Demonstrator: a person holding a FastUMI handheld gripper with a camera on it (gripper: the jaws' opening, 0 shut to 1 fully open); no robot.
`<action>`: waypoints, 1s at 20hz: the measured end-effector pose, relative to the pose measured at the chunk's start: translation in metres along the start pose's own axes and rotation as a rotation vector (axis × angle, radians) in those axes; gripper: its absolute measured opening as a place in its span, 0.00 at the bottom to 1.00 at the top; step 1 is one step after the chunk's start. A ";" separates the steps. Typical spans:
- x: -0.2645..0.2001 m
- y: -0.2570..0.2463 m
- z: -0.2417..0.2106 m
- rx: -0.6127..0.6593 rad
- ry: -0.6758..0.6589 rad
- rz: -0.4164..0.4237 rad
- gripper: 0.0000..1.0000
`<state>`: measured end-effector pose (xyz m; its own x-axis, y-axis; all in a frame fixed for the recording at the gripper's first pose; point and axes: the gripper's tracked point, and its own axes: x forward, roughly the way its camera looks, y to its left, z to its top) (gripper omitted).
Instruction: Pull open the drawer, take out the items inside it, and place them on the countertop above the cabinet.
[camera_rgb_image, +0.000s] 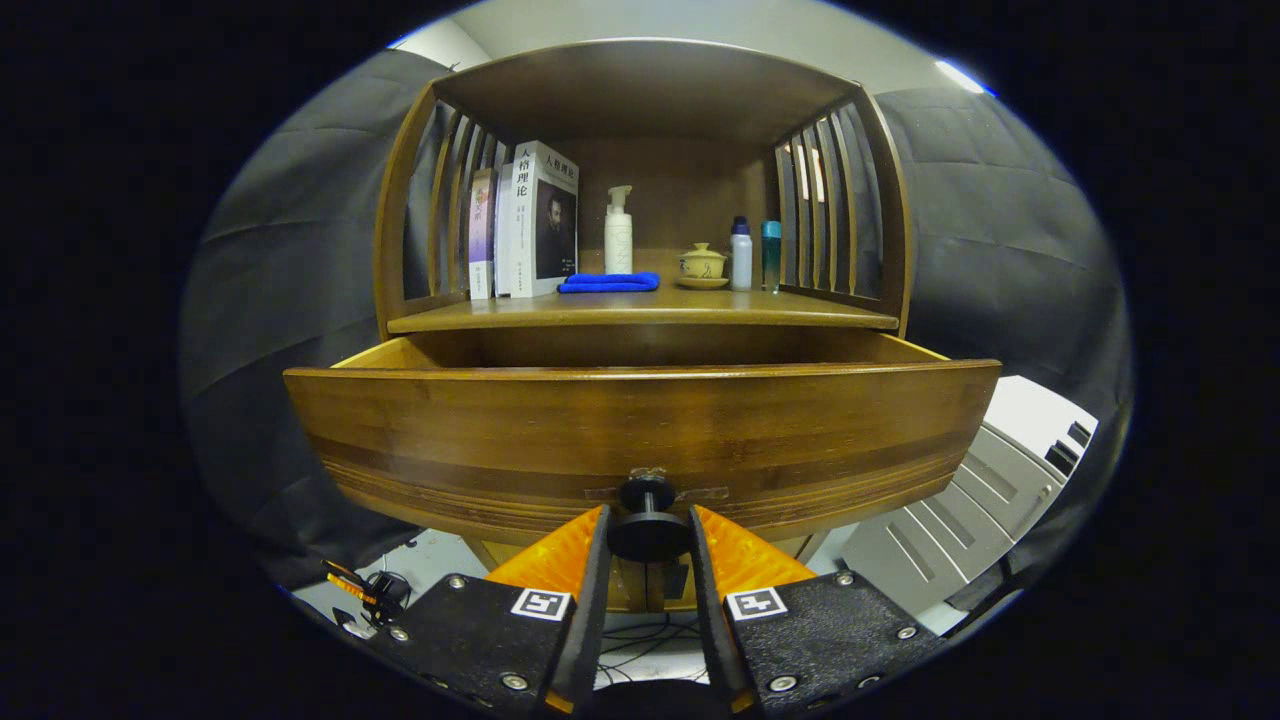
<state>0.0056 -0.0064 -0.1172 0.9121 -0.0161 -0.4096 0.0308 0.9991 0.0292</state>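
A wooden cabinet stands straight ahead with its drawer (640, 430) pulled out toward me. The drawer's round dark knob (648, 530) sits between my two fingers, and my gripper (648, 535) is shut on it, both fingers pressing its sides. The drawer's inside is hidden behind its tall front panel. Above the drawer lies the countertop (780, 310), a wooden shelf under a curved roof with slatted sides.
On the countertop stand books (530, 220) at the left, a white pump bottle (618, 232), a folded blue cloth (610, 283), a lidded tea bowl (702, 265) and two small bottles (755, 255). A grey case (960, 500) lies low at the right; cables run under the cabinet.
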 end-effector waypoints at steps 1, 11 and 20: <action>-0.003 0.003 0.002 0.008 -0.009 0.006 0.43; -0.019 0.005 -0.003 0.001 0.001 0.007 0.41; -0.047 0.006 -0.014 -0.010 0.006 0.005 0.41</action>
<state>-0.0428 0.0010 -0.1103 0.9097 -0.0108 -0.4151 0.0221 0.9995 0.0226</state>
